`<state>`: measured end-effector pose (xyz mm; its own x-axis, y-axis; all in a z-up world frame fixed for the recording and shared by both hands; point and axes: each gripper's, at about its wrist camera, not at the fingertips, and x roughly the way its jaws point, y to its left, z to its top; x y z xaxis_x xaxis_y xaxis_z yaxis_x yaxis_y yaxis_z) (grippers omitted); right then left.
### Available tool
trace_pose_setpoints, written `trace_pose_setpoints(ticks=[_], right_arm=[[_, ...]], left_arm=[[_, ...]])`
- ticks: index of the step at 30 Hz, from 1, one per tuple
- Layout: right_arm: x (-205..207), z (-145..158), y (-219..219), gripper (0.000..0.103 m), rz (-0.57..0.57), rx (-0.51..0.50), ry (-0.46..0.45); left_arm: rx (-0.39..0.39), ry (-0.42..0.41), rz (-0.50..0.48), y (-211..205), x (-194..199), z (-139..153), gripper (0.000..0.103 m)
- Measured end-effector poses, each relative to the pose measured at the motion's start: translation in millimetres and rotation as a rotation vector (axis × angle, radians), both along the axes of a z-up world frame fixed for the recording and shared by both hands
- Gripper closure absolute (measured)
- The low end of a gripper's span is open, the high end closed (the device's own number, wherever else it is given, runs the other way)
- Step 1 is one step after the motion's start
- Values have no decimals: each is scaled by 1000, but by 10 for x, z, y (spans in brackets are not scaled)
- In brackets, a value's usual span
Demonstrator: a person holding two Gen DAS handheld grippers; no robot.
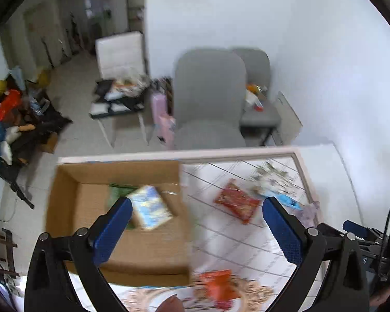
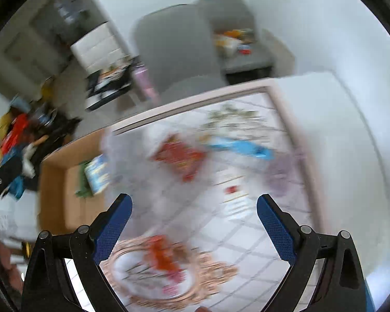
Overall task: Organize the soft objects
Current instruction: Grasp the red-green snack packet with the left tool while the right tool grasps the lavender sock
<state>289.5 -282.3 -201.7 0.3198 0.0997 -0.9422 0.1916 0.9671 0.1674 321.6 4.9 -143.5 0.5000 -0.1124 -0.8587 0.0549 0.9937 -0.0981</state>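
Observation:
A cardboard box (image 1: 65, 189) stands at the table's left and holds a light blue packet (image 1: 152, 206) and a green packet (image 1: 119, 189). A red packet (image 1: 236, 202) lies on the checked tablecloth (image 1: 247, 247), and an orange-red packet (image 1: 218, 286) lies on a patterned plate (image 1: 257, 296) near me. My left gripper (image 1: 196, 204) is open and empty above the box's right edge. My right gripper (image 2: 193, 201) is open and empty above the cloth; its view is blurred. There the red packet (image 2: 180, 157), a blue packet (image 2: 244, 148) and the box (image 2: 52, 182) show.
A floral packet (image 1: 270, 179) and a pale purple item (image 1: 309, 213) lie near the table's far right corner. Two grey chairs (image 1: 210, 98) stand beyond the table, one with items on its seat. Clutter covers the floor at left (image 1: 10, 119).

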Motion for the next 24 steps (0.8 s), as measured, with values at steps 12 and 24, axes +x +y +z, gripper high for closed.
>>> trace_pose_setpoints(ticks=[12,24], right_arm=[[629,-1410,-1406,4,-192,-1,321],[839,-1967,-1386,4,-183,14,412]], left_arm=[[33,594,-4,-1145,1337,-1911,0],[52,869,193,-1007,1655,-2983,0]])
